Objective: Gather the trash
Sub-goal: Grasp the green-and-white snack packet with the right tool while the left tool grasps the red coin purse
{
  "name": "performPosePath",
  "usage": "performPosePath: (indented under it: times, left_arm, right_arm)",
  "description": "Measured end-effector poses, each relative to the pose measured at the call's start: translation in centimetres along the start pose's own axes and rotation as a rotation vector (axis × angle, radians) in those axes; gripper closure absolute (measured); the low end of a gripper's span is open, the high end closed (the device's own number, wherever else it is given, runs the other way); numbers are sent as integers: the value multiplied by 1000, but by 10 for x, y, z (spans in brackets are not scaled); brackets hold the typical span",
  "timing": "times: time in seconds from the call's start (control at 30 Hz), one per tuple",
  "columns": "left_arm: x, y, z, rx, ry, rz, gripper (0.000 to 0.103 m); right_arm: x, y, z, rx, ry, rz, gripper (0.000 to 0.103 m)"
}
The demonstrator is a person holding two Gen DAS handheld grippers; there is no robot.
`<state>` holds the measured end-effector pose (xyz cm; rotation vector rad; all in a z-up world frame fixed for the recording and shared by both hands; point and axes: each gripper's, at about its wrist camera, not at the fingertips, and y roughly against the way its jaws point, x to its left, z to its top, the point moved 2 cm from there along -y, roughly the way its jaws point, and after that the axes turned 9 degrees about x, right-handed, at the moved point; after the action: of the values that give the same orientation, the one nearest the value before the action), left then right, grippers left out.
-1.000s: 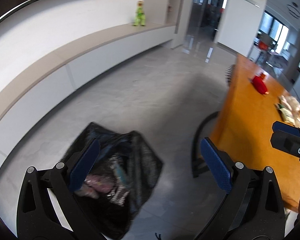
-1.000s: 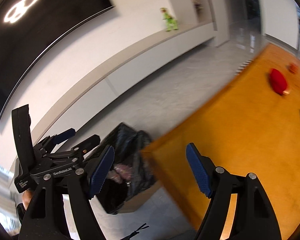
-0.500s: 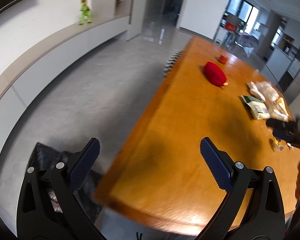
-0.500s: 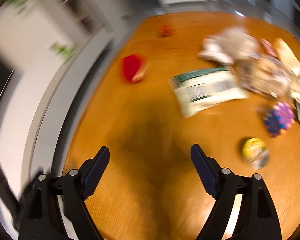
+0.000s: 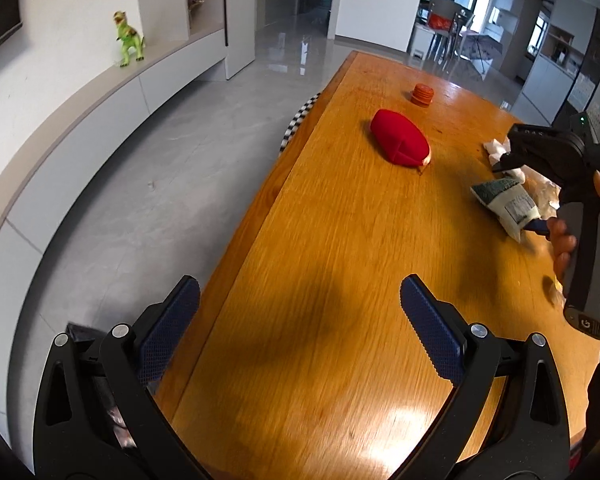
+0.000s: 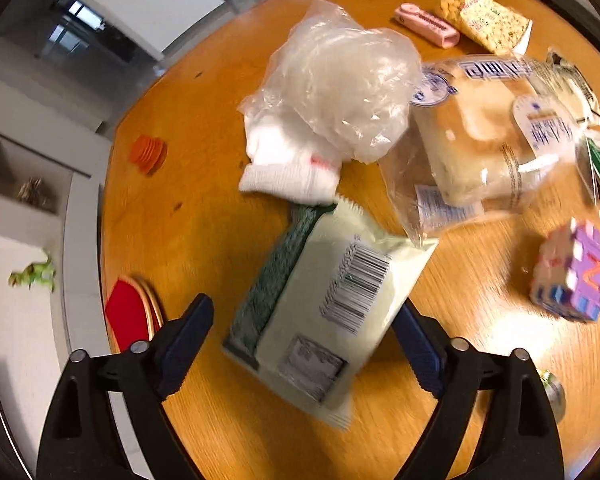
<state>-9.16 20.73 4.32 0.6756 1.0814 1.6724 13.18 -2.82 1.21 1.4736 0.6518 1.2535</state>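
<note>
A pale green snack wrapper [image 6: 320, 312] with a barcode lies flat on the orange wooden table [image 6: 204, 208]. My right gripper [image 6: 304, 340] is open, its jaws straddling the wrapper's near end. The wrapper also shows in the left wrist view [image 5: 504, 204], under the right gripper. A crumpled clear plastic bag [image 6: 336, 88], a white sock [image 6: 288, 168] and a wrapped bread loaf [image 6: 480, 148] lie just beyond. My left gripper [image 5: 296, 328] is open and empty above the table's near left edge. The black trash bag [image 5: 100, 384] sits on the floor behind its left finger.
A red pouch [image 5: 400, 144] and an orange lid stack [image 5: 423, 94] lie farther up the table. A purple puzzle cube [image 6: 572, 276], pink case [image 6: 426, 24], yellow snack pack [image 6: 484, 16] and a small round can [image 6: 554, 388] lie to the right. A grey floor [image 5: 140, 184] runs along the left.
Both grippers swung from the trash bag on the floor to over the table. My right gripper advanced to the green wrapper, now between its open jaws.
</note>
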Motion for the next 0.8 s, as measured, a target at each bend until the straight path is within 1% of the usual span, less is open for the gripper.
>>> performPosePath:
  times: [0.03, 0.07, 0.1, 0.13, 0.17, 0.2, 0.23, 0.27, 0.3, 0.33, 0.37, 0.43, 0.57, 0.63, 0.7, 0.73, 0.77, 0.8]
  left_arm:
    - [-2, -3, 7, 1, 0, -1, 6]
    - [-5, -7, 18, 3, 4, -4, 6]
    - [-10, -12, 32, 10, 7, -14, 6]
    - [-12, -16, 39, 15, 7, -18, 6]
    - [-18, -21, 52, 22, 5, -23, 6]
    - [-25, -27, 65, 26, -4, -31, 6]
    - [-30, -32, 73, 29, -13, -33, 6]
    - [-38, -38, 85, 32, -24, -29, 6]
    - [-46, -45, 95, 38, -40, -20, 6]
    - [-53, -49, 102, 43, -50, -15, 6]
    - [-62, -58, 113, 56, -65, -13, 6]
    - [-71, -67, 124, 73, -72, -15, 6]
    - [-82, -87, 145, 113, -31, -28, 6]
    - [-91, -100, 150, 140, -27, -37, 6]
    - [-99, -109, 152, 154, -44, -4, 6]
    - [-103, -114, 152, 158, -55, 15, 9]
    - [-107, -119, 150, 165, -70, 28, 27]
    - [-109, -123, 148, 181, -77, 25, 42]
  right_arm:
    - [6, -5, 5, -1, 14, -29, 12]
    - [15, -10, 7, 0, 59, -78, 12]
    - [24, -14, 7, -1, 92, -108, 12]
    - [33, -18, 8, -6, 147, -152, 12]
    - [35, -21, 8, -8, 176, -177, 12]
    - [42, -25, 8, -8, 239, -220, 12]
    - [49, -28, 4, -7, 278, -240, 12]
    - [53, -31, 3, -5, 347, -264, 19]
    - [56, -32, 2, -16, 397, -289, 29]
    - [55, -29, 3, -29, 436, -299, 37]
    - [55, -29, 3, -15, 468, -280, 37]
    - [49, -26, 3, 17, 512, -239, 38]
    - [33, -20, 2, 59, 509, -165, 38]
    - [24, -17, 0, 73, 513, -139, 38]
    - [16, -15, -6, 78, 518, -126, 38]
    - [12, -12, -9, 81, 523, -117, 38]
    - [10, -12, -13, 86, 530, -100, 38]
    - [9, -10, -15, 91, 535, -92, 38]
